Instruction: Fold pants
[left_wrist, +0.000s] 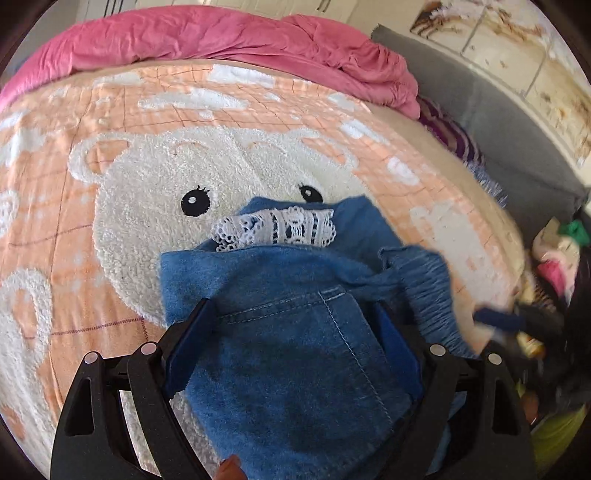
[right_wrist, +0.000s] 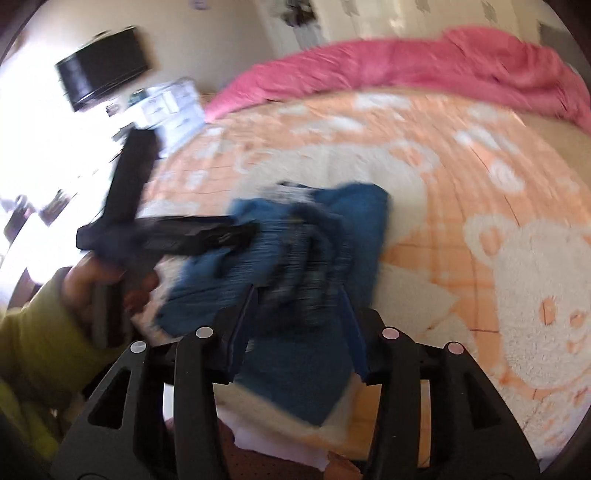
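Blue denim pants (left_wrist: 295, 332) with a white lace trim (left_wrist: 275, 229) lie bunched on the peach bear-print blanket (left_wrist: 110, 166). My left gripper (left_wrist: 295, 314) stands wide open around the denim, one finger on each side of a back pocket. In the right wrist view the pants (right_wrist: 306, 254) are motion-blurred. My right gripper (right_wrist: 299, 299) is open, its fingers straddling the near part of the cloth. The left gripper (right_wrist: 207, 232), held by a hand in a yellow-green sleeve, reaches onto the pants from the left.
A pink duvet (left_wrist: 221, 37) is heaped along the far side of the bed. A grey bed frame (left_wrist: 498, 122) and a striped purple cloth (left_wrist: 454, 136) lie at the right. Clutter (left_wrist: 554, 258) sits beyond the bed's right edge. A dark screen (right_wrist: 103, 66) hangs on the far wall.
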